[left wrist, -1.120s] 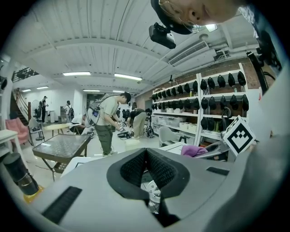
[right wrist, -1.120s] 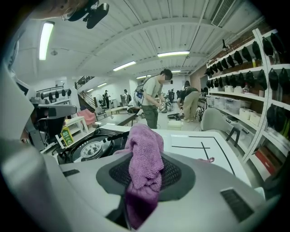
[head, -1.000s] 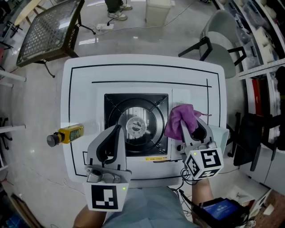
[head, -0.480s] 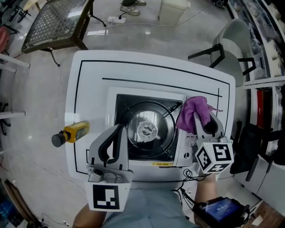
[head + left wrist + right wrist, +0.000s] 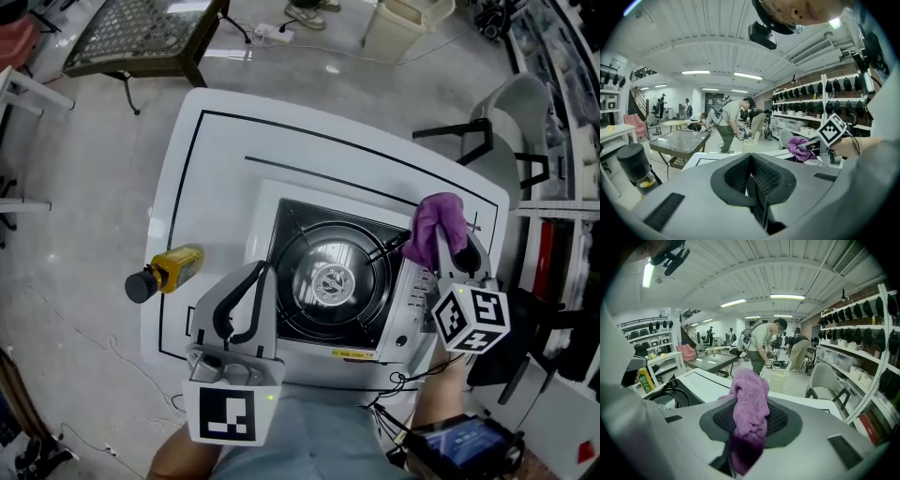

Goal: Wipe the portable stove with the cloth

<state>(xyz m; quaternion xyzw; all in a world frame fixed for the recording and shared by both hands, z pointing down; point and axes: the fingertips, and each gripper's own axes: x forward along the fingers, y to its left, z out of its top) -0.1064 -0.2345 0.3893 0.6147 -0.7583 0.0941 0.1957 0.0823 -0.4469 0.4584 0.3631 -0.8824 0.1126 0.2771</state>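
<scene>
Right gripper (image 5: 450, 249) held the cloth (image 5: 437, 223) over the stove (image 5: 330, 281), toward the tabletop's (image 5: 216, 159) right edge; left gripper (image 5: 247, 279) was closed, empty.

Bright, even light comes from ceiling strip lights (image 5: 787, 296) high above the right hand-held gripper (image 5: 750, 420). The white table (image 5: 225, 159) ahead of it looks evenly lit. Both gripper views curve strongly, with black corners; the purple cloth (image 5: 750, 399) darkens and blurs nearest the lens.

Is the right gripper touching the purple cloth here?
Touching. The right gripper view shows the right gripper with its jaws closed on the purple cloth, which is pinched between them and bunches out above.
</scene>
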